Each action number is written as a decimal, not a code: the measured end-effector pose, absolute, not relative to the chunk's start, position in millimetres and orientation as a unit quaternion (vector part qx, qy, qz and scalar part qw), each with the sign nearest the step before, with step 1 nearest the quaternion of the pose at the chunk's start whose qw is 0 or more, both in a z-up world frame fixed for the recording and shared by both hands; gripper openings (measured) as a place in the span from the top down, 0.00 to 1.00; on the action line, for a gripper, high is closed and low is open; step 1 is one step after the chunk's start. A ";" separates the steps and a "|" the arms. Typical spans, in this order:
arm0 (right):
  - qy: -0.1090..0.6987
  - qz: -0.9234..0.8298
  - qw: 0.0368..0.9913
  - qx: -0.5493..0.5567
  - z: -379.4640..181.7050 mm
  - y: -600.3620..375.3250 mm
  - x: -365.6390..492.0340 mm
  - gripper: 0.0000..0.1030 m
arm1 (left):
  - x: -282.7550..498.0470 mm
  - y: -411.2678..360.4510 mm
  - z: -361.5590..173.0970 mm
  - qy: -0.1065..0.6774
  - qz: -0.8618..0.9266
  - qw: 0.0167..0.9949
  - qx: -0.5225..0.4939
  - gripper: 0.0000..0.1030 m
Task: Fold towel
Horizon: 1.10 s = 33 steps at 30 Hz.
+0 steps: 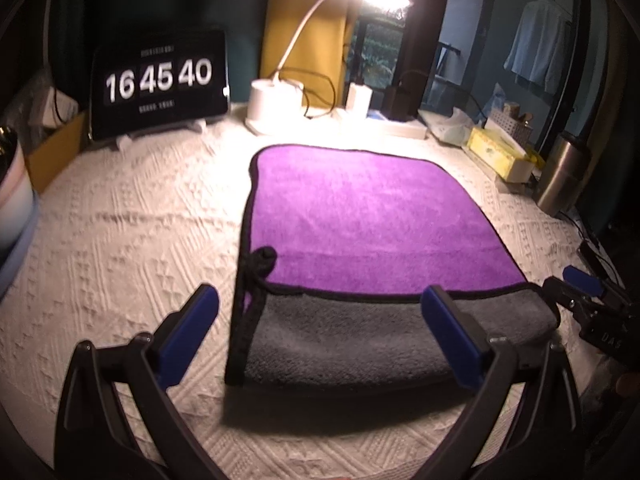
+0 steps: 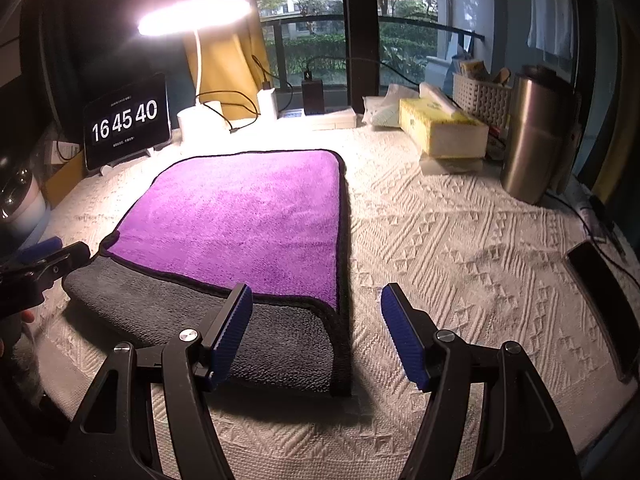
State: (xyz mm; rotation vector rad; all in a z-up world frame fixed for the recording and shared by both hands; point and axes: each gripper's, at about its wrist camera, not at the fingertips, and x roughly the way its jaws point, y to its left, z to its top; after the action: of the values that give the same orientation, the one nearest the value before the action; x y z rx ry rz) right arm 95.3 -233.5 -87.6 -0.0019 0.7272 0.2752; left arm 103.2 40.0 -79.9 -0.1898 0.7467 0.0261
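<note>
left tongs: wide open, gripping nothing; blue pads straddle the towel's near left corner, above it, contact not clear.
right tongs: wide open, gripping nothing; left pad over the grey strip, right pad over bare tablecloth, near right corner of the towel between them.
towel: middle of the worktop, on the white textured tablecloth. Purple face up, black trim. Near edge rolled over, grey underside shows as a strip along the near side. Black hanging loop at the near left corner.
clock screen: far left corner, on a stand, reads 16 45 40; small text lines above and below unreadable.
lamp: far edge, lit, white base, cable running off.
power bank: far edge, dark, cable plugged in.
tissue box: far right, yellow, a tissue sticking out the top; print unreadable.
basket: white, behind the tissue box; holds yellow packets and other small items, cannot tell what.
flask: steel, upright, right edge beside the basket.
phone: dark, flat, near the right edge.
cup: left edge, pale, contents not visible.
</note>
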 end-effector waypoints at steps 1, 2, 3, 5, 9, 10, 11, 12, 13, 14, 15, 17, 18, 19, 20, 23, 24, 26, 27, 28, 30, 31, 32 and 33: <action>0.358 0.134 0.924 0.001 -90.0 -234.4 96.7 0.32 | 103.9 39.4 -82.0 0.368 0.013 0.925 -0.094 0.01; 0.360 0.135 0.923 0.003 -91.9 -235.4 97.7 0.32 | 106.3 41.3 -85.7 0.376 0.012 0.922 -0.097 0.01; 0.362 0.136 0.922 0.004 -93.4 -235.6 98.2 0.32 | 107.7 42.5 -87.9 0.381 0.010 0.919 -0.101 0.03; 0.365 0.137 0.921 0.007 -96.5 -236.3 99.4 0.32 | 110.3 46.6 -92.0 0.391 0.005 0.913 -0.114 0.09; 0.369 0.146 0.918 0.007 -100.0 -235.8 101.0 0.32 | 115.3 49.9 -99.0 0.408 0.003 0.905 -0.123 0.19; 0.371 0.147 0.917 0.008 -100.8 -236.0 101.1 0.32 | 115.8 49.9 -99.6 0.409 0.002 0.904 -0.122 0.22; 0.372 0.149 0.916 0.009 -101.6 -236.2 101.2 0.32 | 116.1 49.7 -100.1 0.410 0.001 0.904 -0.122 0.28; 0.374 0.151 0.915 0.010 -102.7 -236.7 102.0 0.32 | 116.5 49.0 -101.0 0.413 0.004 0.903 -0.117 0.32; 0.377 0.153 0.914 0.012 -103.6 -236.9 102.4 0.33 | 116.7 49.7 -102.0 0.416 0.006 0.902 -0.115 0.34; 0.380 0.156 0.912 0.013 -104.4 -236.8 103.0 0.34 | 117.2 50.2 -103.7 0.419 0.008 0.901 -0.113 0.39; 0.383 0.159 0.910 0.015 -105.3 -237.4 103.8 0.36 | 117.7 51.8 -105.6 0.423 0.012 0.899 -0.115 0.44; 0.386 0.161 0.908 0.017 -106.1 -237.5 104.9 0.40 | 117.8 54.9 -106.4 0.425 0.016 0.898 -0.116 0.50; 0.388 0.162 0.907 0.016 -106.6 -237.3 105.1 0.42 | 118.1 56.1 -106.7 0.426 0.018 0.897 -0.114 0.53; 0.391 0.164 0.906 0.015 -107.6 -237.4 105.6 0.46 | 118.4 56.7 -106.9 0.428 0.019 0.897 -0.112 0.54; 0.393 0.165 0.904 0.015 -108.6 -236.9 105.6 0.48 | 118.3 56.7 -107.2 0.429 0.020 0.897 -0.108 0.56; 0.399 0.168 0.901 0.014 -110.7 -236.7 105.5 0.55 | 117.0 56.5 -107.9 0.429 0.025 0.897 -0.099 0.64; 0.400 0.168 0.901 0.012 -111.2 -236.8 105.2 0.55 | 116.1 57.2 -108.1 0.428 0.026 0.898 -0.098 0.67; 0.404 0.168 0.899 0.012 -112.1 -236.0 104.6 0.56 | 114.1 57.7 -108.0 0.427 0.026 0.898 -0.099 0.72; 0.406 0.168 0.898 0.012 -112.8 -236.3 104.3 0.57 | 113.1 58.0 -107.9 0.426 0.024 0.899 -0.101 0.75; 0.407 0.167 0.898 0.012 -113.4 -236.6 104.2 0.63 | 112.2 57.5 -107.5 0.425 0.023 0.900 -0.099 0.77; 0.403 0.160 0.901 0.014 -113.1 -238.3 102.9 0.75 | 110.2 55.2 -105.6 0.420 0.023 0.903 -0.092 0.84; 0.403 0.159 0.901 0.014 -113.0 -238.8 102.5 0.78 | 109.4 53.8 -104.7 0.418 0.024 0.904 -0.090 0.85; 0.403 0.160 0.901 0.013 -112.9 -238.8 102.1 0.79 | 108.2 52.7 -103.6 0.415 0.024 0.905 -0.087 0.87; 0.402 0.161 0.901 0.009 -113.1 -238.1 101.6 0.82 | 107.1 52.3 -102.6 0.413 0.023 0.907 -0.085 0.88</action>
State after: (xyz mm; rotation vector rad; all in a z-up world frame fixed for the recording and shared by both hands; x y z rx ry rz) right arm 101.5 -238.1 -113.1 0.0189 0.8322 0.3340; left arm 107.1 52.3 -102.6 -0.1760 0.8519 0.0469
